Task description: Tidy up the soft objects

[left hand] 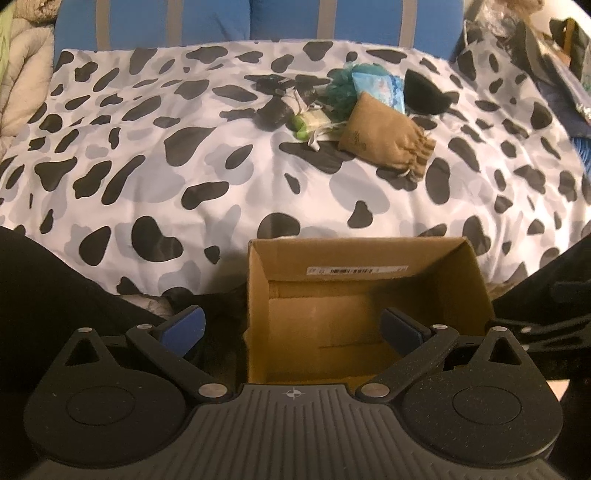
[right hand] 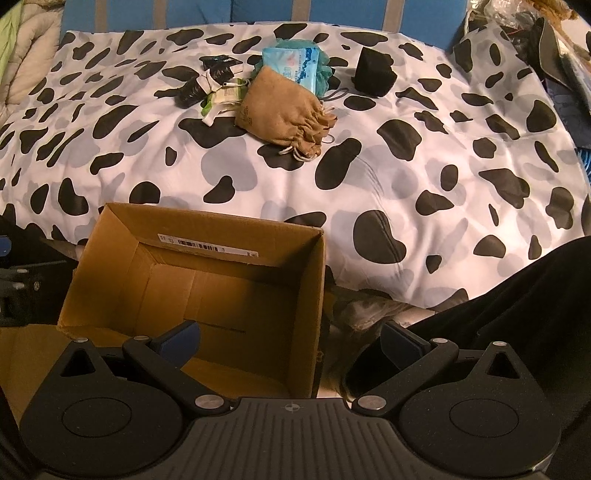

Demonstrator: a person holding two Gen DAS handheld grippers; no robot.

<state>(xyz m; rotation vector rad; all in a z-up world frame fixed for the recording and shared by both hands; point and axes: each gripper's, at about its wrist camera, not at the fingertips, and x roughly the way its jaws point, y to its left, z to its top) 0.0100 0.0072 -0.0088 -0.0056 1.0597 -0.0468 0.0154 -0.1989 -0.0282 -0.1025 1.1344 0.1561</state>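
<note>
Hovering low over the near edge of the bed, the left hand-held gripper [left hand: 291,328] has its blue-padded fingers spread wide with nothing between them, and the right hand-held gripper [right hand: 290,338] is spread just as wide and equally empty. Between and below them sits an open cardboard box [left hand: 476,273], its brown interior bare apart from a white barcode label [left hand: 356,270] stuck along the far inner wall; in the right wrist view the box [right hand: 110,236] lies toward the left, under the left finger. Dark clothing of the person fills the lower corners of both views.

Beyond the box stretches a bedcover [left hand: 184,155] printed with black and grey patches on white. Well apart from the box, toward the far side of the bed, the soft objects lie in a loose cluster: a tan drawstring pouch [left hand: 384,133] nearest, a light blue tissue pack [left hand: 376,86] resting partly on a teal mesh bath sponge [left hand: 341,90] just behind it, a small green-and-white bundle with cords [left hand: 310,123] to the pouch's left, a small black item [left hand: 275,83] further back, and a black fabric piece [left hand: 424,92] to the right. Blue cushions with grey stripes [left hand: 332,18] line the far edge.
</note>
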